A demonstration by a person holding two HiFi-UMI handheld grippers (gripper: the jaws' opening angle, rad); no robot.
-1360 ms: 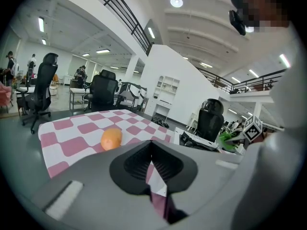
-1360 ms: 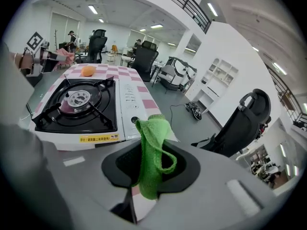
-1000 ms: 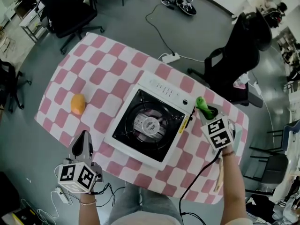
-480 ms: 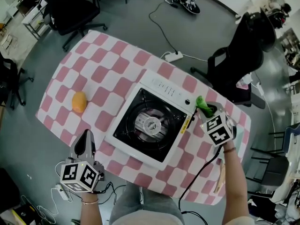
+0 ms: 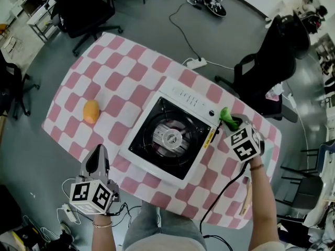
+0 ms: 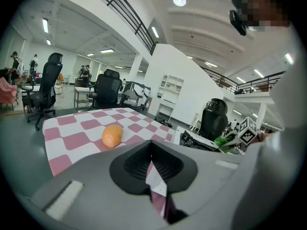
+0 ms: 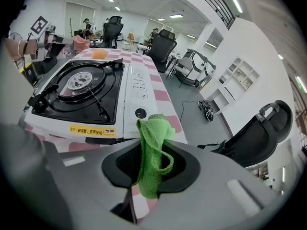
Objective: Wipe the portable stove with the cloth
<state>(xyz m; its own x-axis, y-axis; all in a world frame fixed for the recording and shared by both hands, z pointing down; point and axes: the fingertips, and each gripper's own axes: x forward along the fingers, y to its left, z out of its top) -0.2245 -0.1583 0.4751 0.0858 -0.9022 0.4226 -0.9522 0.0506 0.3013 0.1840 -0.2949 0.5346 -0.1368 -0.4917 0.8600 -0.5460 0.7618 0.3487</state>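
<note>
The white portable stove (image 5: 172, 135) with its black burner top (image 7: 79, 87) sits in the middle of the pink-checked table (image 5: 112, 82). My right gripper (image 5: 230, 120) hovers just off the stove's right front corner, shut on a green cloth (image 7: 151, 152) that sticks out between its jaws, also seen as a green tuft (image 5: 226, 116) from above. My left gripper (image 5: 97, 161) hangs at the table's near left edge, jaws shut with nothing between them (image 6: 154, 176).
An orange fruit (image 5: 91, 111) lies on the table left of the stove. Black office chairs stand at the far left (image 5: 78, 9) and far right (image 5: 267, 61). A power strip (image 5: 195, 63) and cable lie on the floor beyond.
Neither gripper has moved noticeably against the stove or table; only the head view has shifted slightly.
</note>
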